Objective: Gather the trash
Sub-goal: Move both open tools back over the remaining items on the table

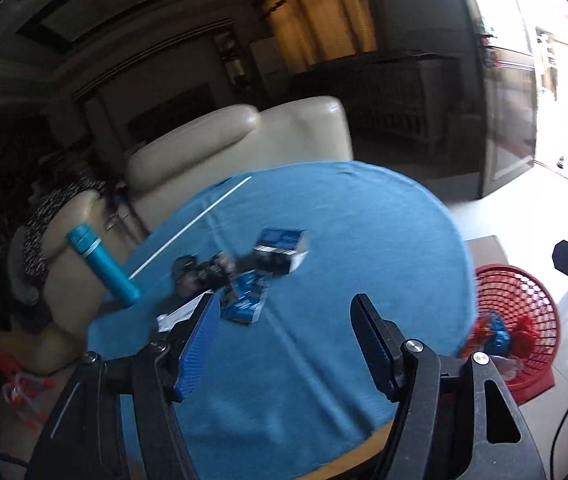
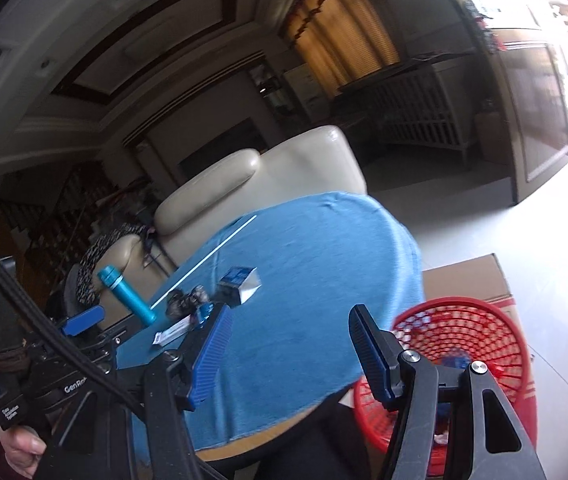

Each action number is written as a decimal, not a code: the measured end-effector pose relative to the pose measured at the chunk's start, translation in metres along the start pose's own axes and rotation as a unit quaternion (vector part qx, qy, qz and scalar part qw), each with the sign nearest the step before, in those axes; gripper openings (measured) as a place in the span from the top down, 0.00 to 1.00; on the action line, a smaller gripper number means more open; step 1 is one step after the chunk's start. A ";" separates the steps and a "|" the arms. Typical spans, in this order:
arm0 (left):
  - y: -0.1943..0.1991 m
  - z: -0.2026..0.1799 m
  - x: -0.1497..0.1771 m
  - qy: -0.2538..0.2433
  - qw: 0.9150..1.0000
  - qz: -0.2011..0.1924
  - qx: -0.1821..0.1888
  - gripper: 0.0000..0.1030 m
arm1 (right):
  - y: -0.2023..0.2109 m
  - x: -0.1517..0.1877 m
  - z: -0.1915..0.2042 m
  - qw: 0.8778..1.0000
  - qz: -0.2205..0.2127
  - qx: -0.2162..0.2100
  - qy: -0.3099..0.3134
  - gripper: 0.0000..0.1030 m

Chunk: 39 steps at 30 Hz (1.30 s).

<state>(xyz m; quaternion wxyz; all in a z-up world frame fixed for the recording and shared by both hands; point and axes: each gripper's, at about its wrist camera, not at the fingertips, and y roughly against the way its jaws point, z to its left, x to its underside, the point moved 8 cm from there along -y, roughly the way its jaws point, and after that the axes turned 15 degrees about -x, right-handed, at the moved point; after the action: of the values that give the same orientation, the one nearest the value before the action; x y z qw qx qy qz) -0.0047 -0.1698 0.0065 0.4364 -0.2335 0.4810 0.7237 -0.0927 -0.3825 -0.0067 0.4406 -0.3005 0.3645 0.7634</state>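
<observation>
Trash lies on a round table with a blue cloth point(image 1: 324, 240): a small blue and white carton point(image 1: 281, 250), crumpled dark wrappers point(image 1: 199, 270), a blue foil packet point(image 1: 245, 298) and a white paper slip point(image 1: 173, 316). My left gripper point(image 1: 284, 312) is open and empty, held above the cloth just short of the packet. My right gripper point(image 2: 288, 320) is open and empty over the table's near edge, beside the red mesh basket point(image 2: 464, 344). The carton point(image 2: 241, 284) and wrappers point(image 2: 187, 300) also show in the right wrist view.
A teal flask point(image 1: 103, 266) and a long white stick point(image 1: 191, 226) lie on the table's left side. The red basket point(image 1: 524, 320) stands on the floor at the right and holds some trash. A cream sofa point(image 1: 243, 140) is behind the table, a cardboard box point(image 2: 464, 280) beside the basket.
</observation>
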 end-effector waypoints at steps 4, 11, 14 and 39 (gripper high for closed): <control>-0.017 0.031 0.009 0.020 0.999 0.014 -0.029 0.33 | -0.025 0.001 0.023 0.999 0.018 -0.016 0.021 0.37; -0.045 0.085 0.024 0.055 0.995 0.039 -0.071 0.33 | -0.063 -0.001 0.058 0.997 0.041 -0.040 0.048 0.37; -0.053 0.103 0.030 0.067 0.993 0.047 -0.080 0.33 | -0.081 -0.002 0.073 0.996 0.050 -0.048 0.060 0.37; -0.136 0.178 0.091 0.127 0.980 0.135 -0.078 0.33 | -0.205 0.035 0.137 0.981 0.165 -0.067 0.082 0.37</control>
<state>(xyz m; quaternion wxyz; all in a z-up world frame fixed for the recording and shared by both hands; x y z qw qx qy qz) 0.0804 0.0490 -0.0530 0.2505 -0.2900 0.5020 0.7753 0.0565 -0.1830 -0.0179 0.2562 -0.3272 0.3917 0.8209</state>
